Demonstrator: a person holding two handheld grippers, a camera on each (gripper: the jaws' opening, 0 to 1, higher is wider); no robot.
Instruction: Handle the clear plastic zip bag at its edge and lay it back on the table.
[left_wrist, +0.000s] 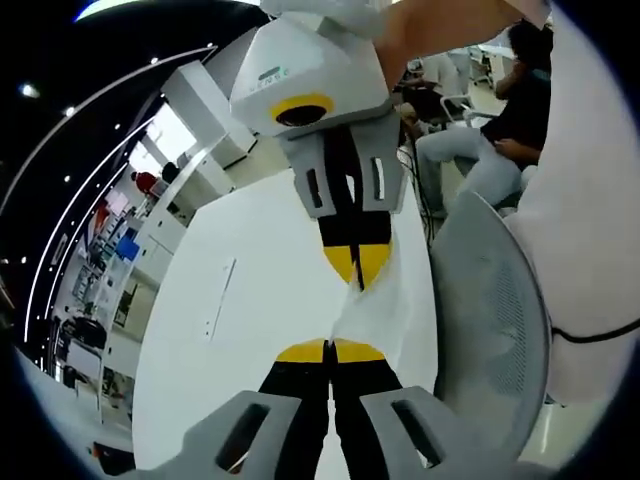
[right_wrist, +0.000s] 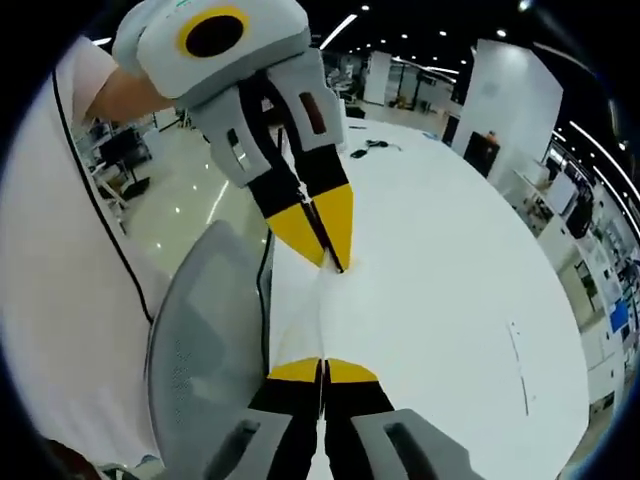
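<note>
Both tongs are pinched tight on the clear plastic zip bag: my left gripper has its yellow tips closed on one edge, my right gripper on the opposite edge, with the film stretched between them above the white table, near its edge by the grey mesh chair. I judge I should lower both ends level, keep it taut and release together. Open tabletop lies beyond; the chair crowds the near side.
</note>
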